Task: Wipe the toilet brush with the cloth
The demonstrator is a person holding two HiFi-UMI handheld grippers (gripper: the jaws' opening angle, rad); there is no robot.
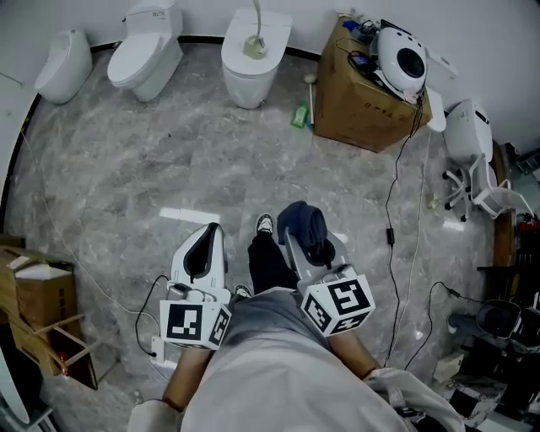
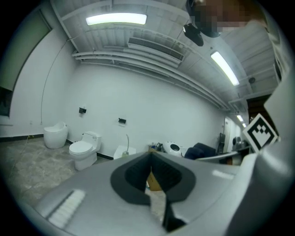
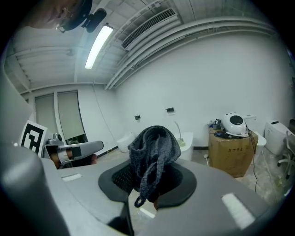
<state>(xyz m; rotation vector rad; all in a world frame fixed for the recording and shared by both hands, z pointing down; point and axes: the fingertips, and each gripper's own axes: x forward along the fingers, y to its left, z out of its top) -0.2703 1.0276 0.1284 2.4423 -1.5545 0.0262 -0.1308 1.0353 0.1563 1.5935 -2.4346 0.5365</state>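
Right tool clamped on the dark cloth; left tool with jaws together, empty. Far across the marbled floor: cardboard box right, white toilet bearing the upright toilet brush, well apart from both tools.

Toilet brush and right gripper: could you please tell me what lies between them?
Bare floor, then the toilet's rim, separate the right gripper and toilet brush, per the head view.

A bare test room: toilets line the far wall, cardboard box and loose cables at right
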